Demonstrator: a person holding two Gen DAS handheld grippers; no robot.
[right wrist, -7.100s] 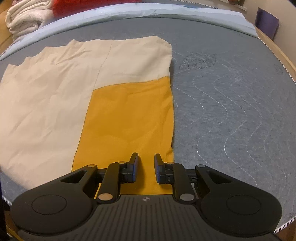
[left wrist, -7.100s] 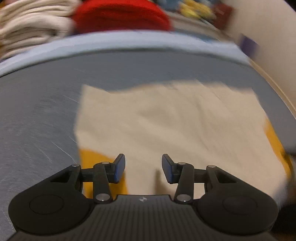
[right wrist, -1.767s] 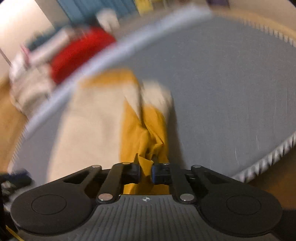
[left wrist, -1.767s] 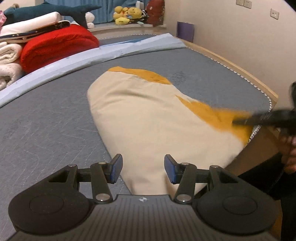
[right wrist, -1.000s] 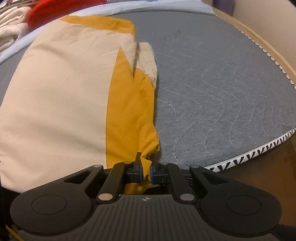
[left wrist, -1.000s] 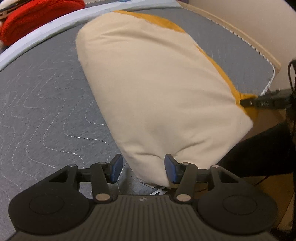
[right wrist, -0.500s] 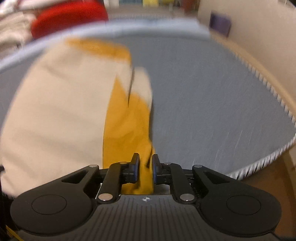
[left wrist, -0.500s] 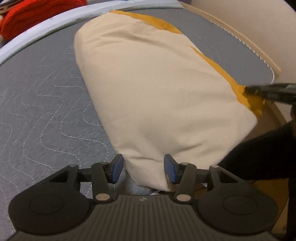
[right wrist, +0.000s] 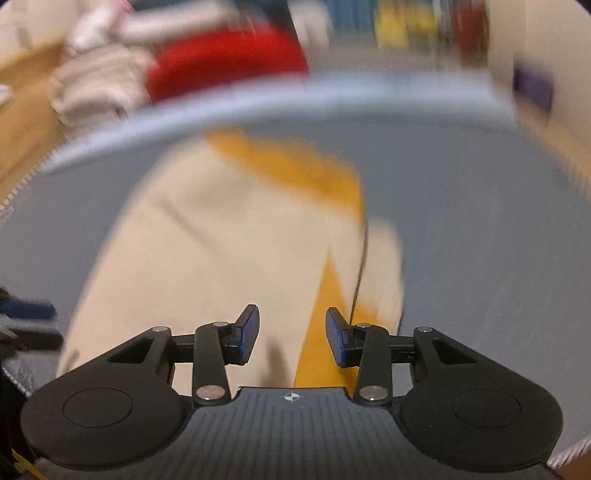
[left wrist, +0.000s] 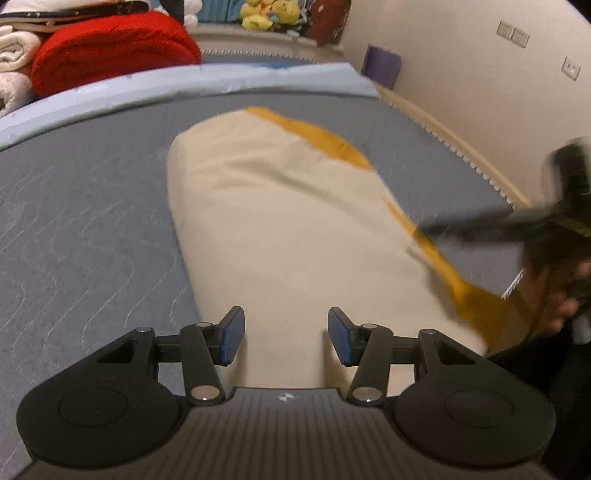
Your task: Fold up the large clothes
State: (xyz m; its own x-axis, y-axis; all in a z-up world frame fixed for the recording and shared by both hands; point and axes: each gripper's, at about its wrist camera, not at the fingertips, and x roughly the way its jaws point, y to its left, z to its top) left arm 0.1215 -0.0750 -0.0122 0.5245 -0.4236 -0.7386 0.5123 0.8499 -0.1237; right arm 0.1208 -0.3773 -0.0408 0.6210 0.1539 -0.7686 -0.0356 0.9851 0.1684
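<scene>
A cream and orange garment lies folded lengthwise on the grey quilted bed. Its near end reaches the bed's front edge. My left gripper is open and empty, hovering over the garment's near end. My right gripper is open and empty above the garment, over the seam between cream and orange; that view is blurred by motion. The right gripper also shows blurred at the right of the left wrist view, beside the orange edge.
A red blanket and rolled cream blankets are stacked beyond the pale blue sheet at the bed's far side. A beige wall and the wooden bed frame run along the right. Plush toys sit far back.
The right gripper has opened and let go of the orange corner, then lifted away. The left gripper has risen and pulled back a little; the garment now rests on the bed.
</scene>
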